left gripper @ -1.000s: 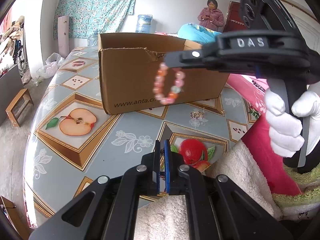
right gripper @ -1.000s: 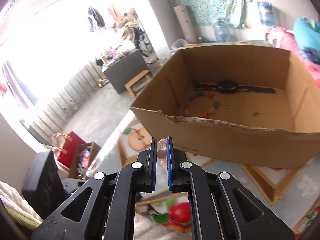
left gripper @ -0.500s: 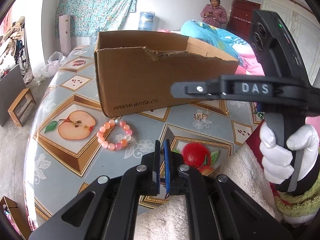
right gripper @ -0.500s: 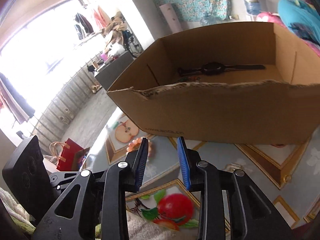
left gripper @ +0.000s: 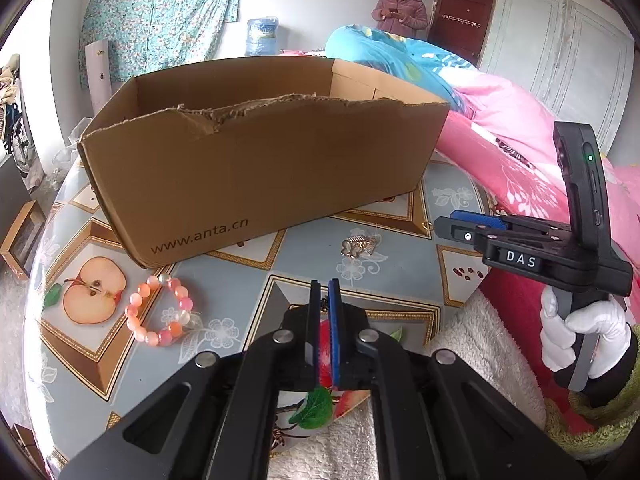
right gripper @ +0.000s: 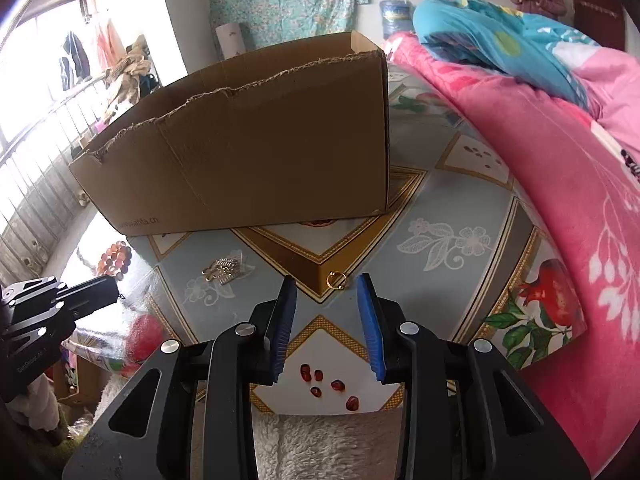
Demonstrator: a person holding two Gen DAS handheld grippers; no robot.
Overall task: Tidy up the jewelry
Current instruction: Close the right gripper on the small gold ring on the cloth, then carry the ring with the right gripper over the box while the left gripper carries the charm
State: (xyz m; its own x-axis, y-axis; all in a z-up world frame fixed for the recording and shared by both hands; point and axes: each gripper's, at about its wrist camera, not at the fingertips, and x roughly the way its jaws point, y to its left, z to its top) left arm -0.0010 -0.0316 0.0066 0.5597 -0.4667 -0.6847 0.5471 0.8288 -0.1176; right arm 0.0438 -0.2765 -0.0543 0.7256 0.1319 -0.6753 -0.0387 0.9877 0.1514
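An open-topped cardboard box [left gripper: 256, 168] [right gripper: 248, 148] stands on the fruit-patterned table [left gripper: 224, 280]. In front of its left corner lies a pink bead bracelet [left gripper: 160, 312] [right gripper: 114, 258], flat on the cloth. A small metal trinket [left gripper: 358, 245] [right gripper: 224, 270] rests nearer the middle, and a thin gold ring [right gripper: 337, 280] lies right of it. My left gripper [left gripper: 324, 284] [right gripper: 116, 292] is shut and holds nothing. Low over the table on the right, my right gripper [right gripper: 327, 278] [left gripper: 446, 220] is open. Nothing is between its pads; the ring lies just past its tips.
Pink and blue quilts [left gripper: 520, 140] [right gripper: 560, 140] press against the table's right side. A white fluffy cloth [right gripper: 328, 440] covers the near edge. A person in a pink jacket [left gripper: 400, 8] stands at the back, by a water jug [left gripper: 262, 38]. The table drops off at left.
The bracelet hung from my shut right gripper beside the box; it now lies on the table. The right gripper has opened and swung down to the right. My left gripper moved closer to the box.
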